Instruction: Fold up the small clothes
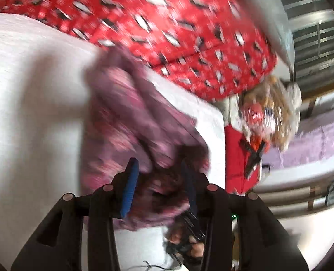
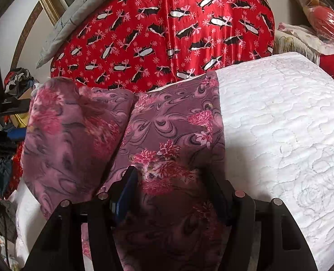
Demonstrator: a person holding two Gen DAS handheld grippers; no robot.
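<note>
Purple floral garment point(image 2: 173, 131) lies on the white quilted bed point(image 2: 280, 122), stretching away ahead of your right gripper point(image 2: 173, 185), with a loose, puffed-up half point(image 2: 69, 135) bulging off to that gripper's left. Beyond it, further ahead, is the red patterned blanket point(image 2: 167, 27).

Your right gripper has its jaws standing fairly wide with the near edge of the cloth running between them; from this view you cannot tell whether the pads really press on the fabric or just straddle it. Your left gripper point(image 1: 160, 171) is blurred, and its jaws look parted with bunched cloth between and just ahead of them; whether a layer is caught on either pad cannot be told.

Risks from here, as a judgement:
- If the left gripper pulls away while a layer clings to a pad, it could drag the fold open.
- The puffed half to the right gripper's left looks springy and may flop back once nothing holds it down.
- If your right gripper is only straddling the edge, any tug will slip off and skew the hem.
- Fast motion on the left side makes placement hard to check; slow down before committing.
</note>
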